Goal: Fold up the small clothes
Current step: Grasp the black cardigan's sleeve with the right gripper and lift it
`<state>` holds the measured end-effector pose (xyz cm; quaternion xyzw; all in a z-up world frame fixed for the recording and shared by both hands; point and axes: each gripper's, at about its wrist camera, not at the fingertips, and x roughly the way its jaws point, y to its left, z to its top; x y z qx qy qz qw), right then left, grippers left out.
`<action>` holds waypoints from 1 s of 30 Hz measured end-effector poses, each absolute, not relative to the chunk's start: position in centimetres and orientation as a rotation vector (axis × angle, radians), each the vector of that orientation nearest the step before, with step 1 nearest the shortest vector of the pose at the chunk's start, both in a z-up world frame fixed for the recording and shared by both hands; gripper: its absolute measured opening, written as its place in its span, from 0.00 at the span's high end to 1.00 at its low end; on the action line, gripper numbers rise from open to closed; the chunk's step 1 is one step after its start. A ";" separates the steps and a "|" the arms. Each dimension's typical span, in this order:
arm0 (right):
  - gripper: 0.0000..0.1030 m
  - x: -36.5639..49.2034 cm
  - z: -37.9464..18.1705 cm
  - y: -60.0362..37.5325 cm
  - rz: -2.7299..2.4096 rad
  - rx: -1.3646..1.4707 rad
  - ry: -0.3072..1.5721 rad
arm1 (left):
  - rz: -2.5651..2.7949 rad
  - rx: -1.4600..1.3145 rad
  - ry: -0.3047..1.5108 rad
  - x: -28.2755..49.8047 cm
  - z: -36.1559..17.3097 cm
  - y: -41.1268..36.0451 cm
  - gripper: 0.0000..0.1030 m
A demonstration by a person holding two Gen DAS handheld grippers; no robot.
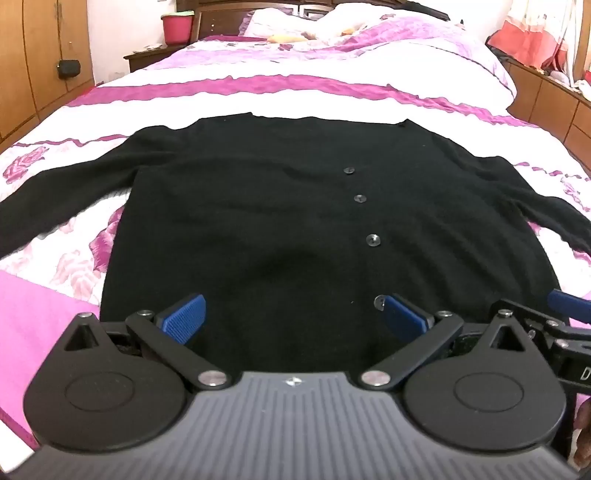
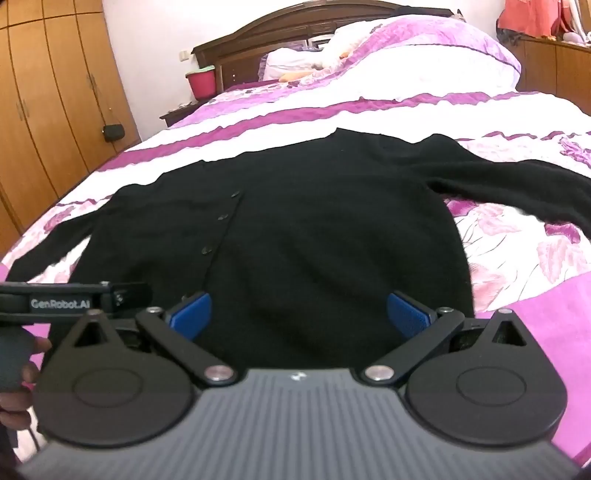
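Note:
A black buttoned cardigan (image 1: 280, 206) lies flat on the bed, hem toward me, sleeves spread out to both sides. It also shows in the right wrist view (image 2: 314, 221). My left gripper (image 1: 293, 314) is open and empty, its blue pads just above the left half of the hem. My right gripper (image 2: 299, 312) is open and empty, over the right half of the hem. The right gripper's blue finger also shows at the right edge of the left wrist view (image 1: 565, 302). The left gripper's body shows at the left of the right wrist view (image 2: 74, 299).
The bed (image 1: 258, 92) has a pink and white floral cover. Pillows (image 2: 388, 40) lie by the wooden headboard (image 2: 258, 48). A red bucket (image 1: 177, 26) stands on a nightstand. Wooden wardrobes (image 2: 48, 92) line the left; a wooden unit (image 1: 546, 88) stands to the right.

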<state>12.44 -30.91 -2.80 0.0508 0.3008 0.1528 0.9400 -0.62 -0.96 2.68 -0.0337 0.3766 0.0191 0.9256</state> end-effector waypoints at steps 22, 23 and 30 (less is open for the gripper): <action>0.00 16.6 -0.8 -48.9 0.097 0.268 0.664 | 0.002 -0.039 0.838 4.3 2.1 -5.0 0.00; 0.00 16.5 -0.7 -49.8 0.078 0.261 0.645 | 0.000 -0.039 0.840 4.5 2.0 -5.2 0.00; 0.00 16.6 -1.7 -57.3 -0.041 0.295 0.556 | 0.019 -0.013 0.873 5.8 0.1 -6.4 0.00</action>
